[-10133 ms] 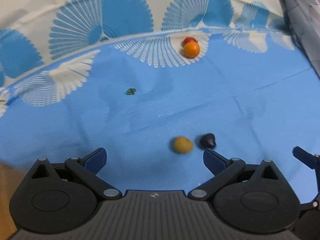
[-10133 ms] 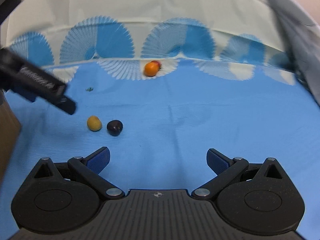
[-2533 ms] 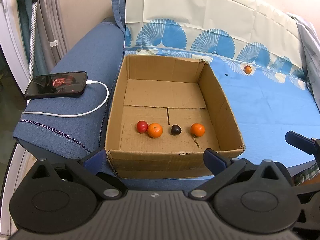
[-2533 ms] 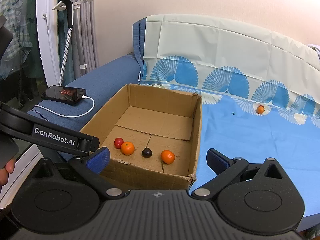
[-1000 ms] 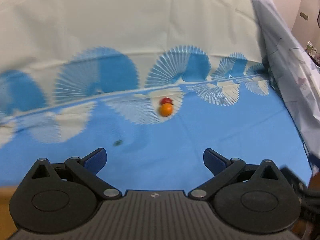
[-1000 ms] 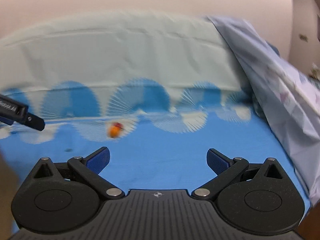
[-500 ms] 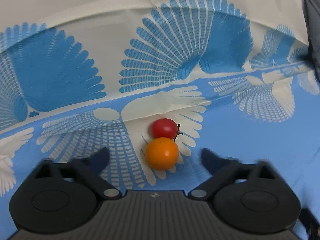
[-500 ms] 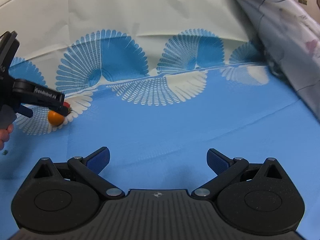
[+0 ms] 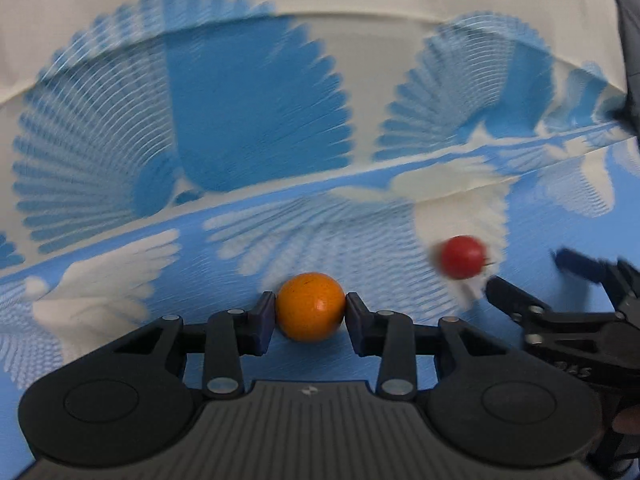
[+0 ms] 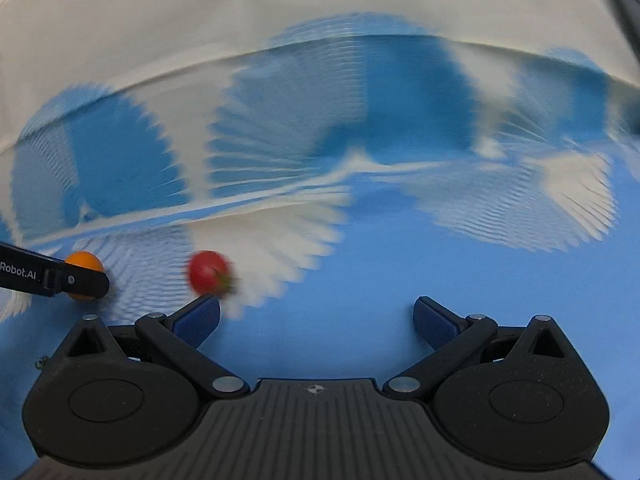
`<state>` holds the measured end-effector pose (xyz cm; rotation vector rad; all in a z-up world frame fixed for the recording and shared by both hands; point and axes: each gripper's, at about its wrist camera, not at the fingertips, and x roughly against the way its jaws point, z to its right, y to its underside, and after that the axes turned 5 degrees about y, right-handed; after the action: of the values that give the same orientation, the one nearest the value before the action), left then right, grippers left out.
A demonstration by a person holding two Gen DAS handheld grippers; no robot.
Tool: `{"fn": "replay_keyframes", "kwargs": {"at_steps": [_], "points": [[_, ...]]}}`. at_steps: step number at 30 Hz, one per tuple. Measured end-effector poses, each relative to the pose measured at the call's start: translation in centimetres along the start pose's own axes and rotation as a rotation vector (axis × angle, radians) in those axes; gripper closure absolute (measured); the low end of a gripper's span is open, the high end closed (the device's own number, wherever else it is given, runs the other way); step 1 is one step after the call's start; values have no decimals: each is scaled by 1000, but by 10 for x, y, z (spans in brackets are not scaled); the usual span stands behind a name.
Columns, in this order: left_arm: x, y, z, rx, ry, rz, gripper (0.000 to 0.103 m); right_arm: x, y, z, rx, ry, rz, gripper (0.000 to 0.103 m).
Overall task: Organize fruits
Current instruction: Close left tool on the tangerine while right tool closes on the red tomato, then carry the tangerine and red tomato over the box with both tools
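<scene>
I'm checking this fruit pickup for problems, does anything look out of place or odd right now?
Nothing stands out. The left gripper has its jaws shut on the orange fruit; the red fruit lies loose on the blue cloth by the open right gripper.

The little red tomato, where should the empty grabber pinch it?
Pinch the red tomato across its round middle, one pad on each side, sliding the open right gripper slightly left so it sits between the fingers. It is smooth and round, so a wide-belly grip seems safest. Avoid the small stem on its right. The left gripper already holds the orange fruit.
</scene>
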<state>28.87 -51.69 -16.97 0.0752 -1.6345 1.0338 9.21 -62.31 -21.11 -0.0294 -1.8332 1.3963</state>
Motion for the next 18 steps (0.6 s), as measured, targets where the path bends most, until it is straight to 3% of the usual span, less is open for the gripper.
{"fn": "replay_keyframes", "kwargs": {"at_steps": [5,9,14,18], "points": [[0,8,-11,2,12,-2,61,-7,-3,-41,133,-52,23,7],[7,11,-16,12,24,14,61,-3,-7,-50,189,-78,39,73],[49,15,-25,65,39,65,61,37,-12,-43,147,-45,99,73],[107,32,-23,77,19,107,61,108,-5,-33,31,-72,113,73]]}}
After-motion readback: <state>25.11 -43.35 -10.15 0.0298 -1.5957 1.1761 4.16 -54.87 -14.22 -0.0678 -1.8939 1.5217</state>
